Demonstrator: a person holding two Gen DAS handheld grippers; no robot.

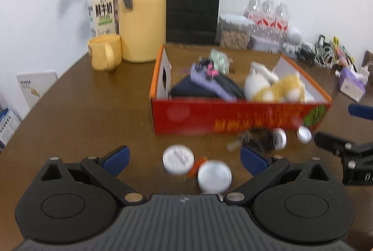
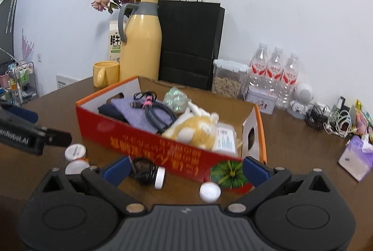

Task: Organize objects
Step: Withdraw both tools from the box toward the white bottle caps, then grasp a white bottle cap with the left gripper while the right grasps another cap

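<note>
A red cardboard box [image 1: 233, 118] [image 2: 149, 141] on the brown table holds a plush toy [image 1: 275, 85] [image 2: 195, 127], purple cloth [image 2: 137, 114], a black cable [image 2: 160, 116] and a dark pouch. In front of it lie several small white-capped bottles: two [image 1: 178, 159] [image 1: 214, 176] between my open left gripper's [image 1: 184, 161] fingers, a dark one on its side [image 1: 270, 139] [image 2: 149, 173] and a small white cap [image 1: 304, 134] [image 2: 209, 191]. My right gripper [image 2: 185, 169] is open and empty above the dark bottle and cap; it shows at the right of the left view [image 1: 345, 146].
A yellow thermos [image 1: 142, 15] [image 2: 141, 41], yellow mug [image 1: 105, 52], milk carton, dried flowers and black paper bag [image 2: 190, 41] stand behind the box. Water bottles [image 2: 275, 69], a food container, cables [image 2: 326, 118] and a tissue pack [image 2: 356, 157] lie at the right.
</note>
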